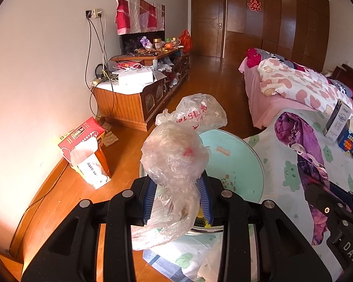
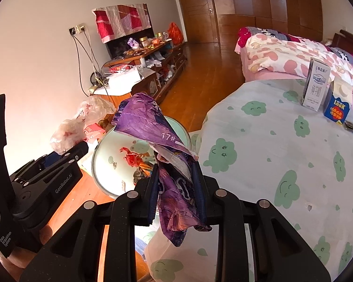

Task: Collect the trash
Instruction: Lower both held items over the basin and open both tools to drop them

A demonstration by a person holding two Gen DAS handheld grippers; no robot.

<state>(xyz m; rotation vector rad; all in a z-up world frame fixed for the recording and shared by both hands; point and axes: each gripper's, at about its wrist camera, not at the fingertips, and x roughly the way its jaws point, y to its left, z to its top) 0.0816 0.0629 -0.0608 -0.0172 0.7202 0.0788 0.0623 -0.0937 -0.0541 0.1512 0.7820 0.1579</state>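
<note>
My left gripper (image 1: 177, 188) is shut on a crumpled clear plastic bag (image 1: 176, 159) with red print, which stands up between its blue pads above a round mint-green bin (image 1: 244, 164). In the right wrist view my right gripper (image 2: 175, 171) is shut on a crumpled purple wrapper (image 2: 150, 122) marked "17#". That wrapper hangs over the edge of the same bin (image 2: 106, 155), which holds red and orange scraps (image 2: 133, 157). The left gripper's black body (image 2: 47, 176) with the clear bag (image 2: 82, 119) shows at the left of the right wrist view. The purple wrapper (image 1: 301, 138) shows at the right of the left wrist view.
A bed with a cloud-print sheet (image 2: 282, 152) lies to the right, with a milk carton (image 2: 316, 84) and a blue box (image 2: 338, 108) standing on it. A tissue box (image 1: 84, 145) sits on the wooden floor by the wall. A cluttered wooden cabinet (image 1: 138, 89) lines the left wall.
</note>
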